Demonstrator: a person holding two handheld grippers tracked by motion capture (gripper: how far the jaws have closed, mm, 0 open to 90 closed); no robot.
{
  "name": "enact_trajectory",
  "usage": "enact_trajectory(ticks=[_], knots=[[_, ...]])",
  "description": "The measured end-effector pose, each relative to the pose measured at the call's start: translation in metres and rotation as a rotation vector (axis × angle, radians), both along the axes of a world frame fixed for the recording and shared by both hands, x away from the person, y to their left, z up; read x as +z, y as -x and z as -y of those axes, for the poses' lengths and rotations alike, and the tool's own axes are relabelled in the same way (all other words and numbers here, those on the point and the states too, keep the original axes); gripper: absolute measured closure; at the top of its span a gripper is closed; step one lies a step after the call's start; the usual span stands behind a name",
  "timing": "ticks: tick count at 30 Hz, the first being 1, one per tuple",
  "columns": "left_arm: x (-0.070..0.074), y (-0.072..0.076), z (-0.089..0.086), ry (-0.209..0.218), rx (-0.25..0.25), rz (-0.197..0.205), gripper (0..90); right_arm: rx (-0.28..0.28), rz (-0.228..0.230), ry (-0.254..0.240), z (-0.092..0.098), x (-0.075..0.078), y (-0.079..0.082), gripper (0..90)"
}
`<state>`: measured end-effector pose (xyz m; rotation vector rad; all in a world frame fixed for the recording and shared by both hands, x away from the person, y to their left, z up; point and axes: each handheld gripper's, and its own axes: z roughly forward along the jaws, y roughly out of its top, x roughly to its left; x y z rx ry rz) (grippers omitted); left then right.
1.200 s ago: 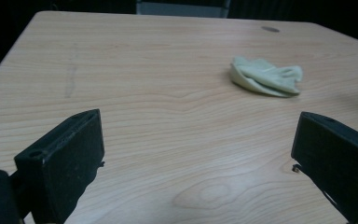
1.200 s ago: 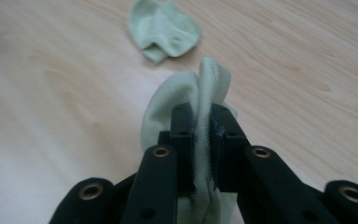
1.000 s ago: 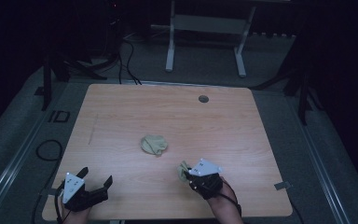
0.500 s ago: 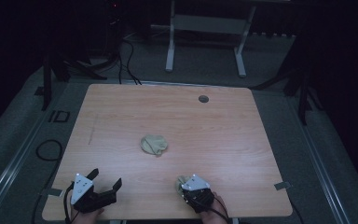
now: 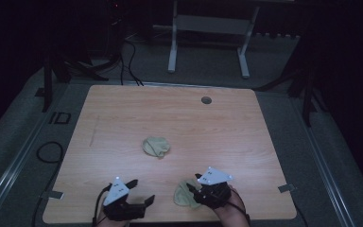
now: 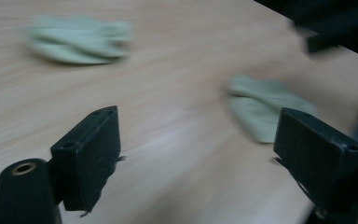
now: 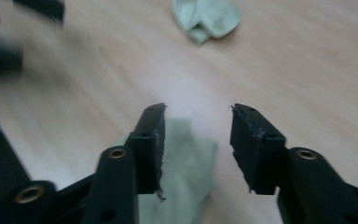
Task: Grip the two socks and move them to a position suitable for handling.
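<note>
Two crumpled pale green cloths lie on the wooden table (image 5: 246, 127). One cloth (image 5: 156, 146) (image 6: 79, 39) (image 7: 207, 16) rests near the middle. The other cloth (image 5: 184, 195) (image 6: 261, 107) (image 7: 186, 163) lies near the front edge, under and beside my right gripper's left jaw. My right gripper (image 5: 194, 191) (image 7: 198, 112) is open over that cloth's edge, holding nothing. To its left, my left gripper (image 5: 141, 190) (image 6: 198, 116) stands wide open above bare wood, jaws pointing toward the front cloth.
A small round grommet hole (image 5: 206, 100) sits near the table's far edge. Beyond the table stand a white metal frame (image 5: 208, 28) and cables (image 5: 127, 52) on a grey floor. The front edge (image 5: 170, 221) runs just below both grippers.
Both grippers drew back toward the front edge. The nearer cloth slid toward that edge along with the right gripper. The middle cloth stayed put.
</note>
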<state>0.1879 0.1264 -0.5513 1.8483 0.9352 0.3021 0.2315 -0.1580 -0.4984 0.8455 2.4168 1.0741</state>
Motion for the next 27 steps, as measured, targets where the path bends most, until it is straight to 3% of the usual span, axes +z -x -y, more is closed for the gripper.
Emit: enact_trajectory(ticks=[3,4,5,6,7,8,15,19,23,27], knots=[[0.0,-0.005,0.021,-0.048,-0.07,-0.014,21.8,0.025,-0.024,-0.017,0.002,-0.003,-0.006,59.0],[-0.002,-0.009,0.034,-0.089,-0.104,-0.022,24.8,0.05,-0.055,-0.013,0.0,-0.014,-0.008,59.0],[-0.002,-0.009,0.034,-0.089,-0.104,-0.022,27.3,0.05,-0.055,-0.013,0.0,-0.014,-0.008,59.0],[-0.003,-0.014,0.044,-0.105,-0.133,-0.051,31.6,0.07,-0.085,-0.003,-0.004,-0.026,-0.01,59.0],[-0.003,-0.014,0.044,-0.105,-0.133,-0.051,35.5,0.078,-0.089,0.008,-0.005,-0.031,-0.011,59.0],[-0.006,-0.02,0.053,-0.14,-0.14,-0.075,39.3,0.081,-0.097,0.017,-0.007,-0.035,-0.012,59.0],[-0.012,-0.036,0.073,-0.199,-0.152,-0.128,53.9,0.095,-0.142,0.058,-0.01,-0.048,-0.024,59.1],[-0.014,-0.042,0.079,-0.238,-0.151,-0.133,63.5,0.1,-0.166,0.081,-0.011,-0.054,-0.027,61.4],[-0.015,-0.044,0.082,-0.265,-0.153,-0.135,67.0,0.106,-0.175,0.081,-0.01,-0.057,-0.027,63.8],[-0.015,-0.044,0.084,-0.276,-0.145,-0.128,75.9,0.097,-0.175,0.065,-0.01,-0.058,-0.024,75.7]])
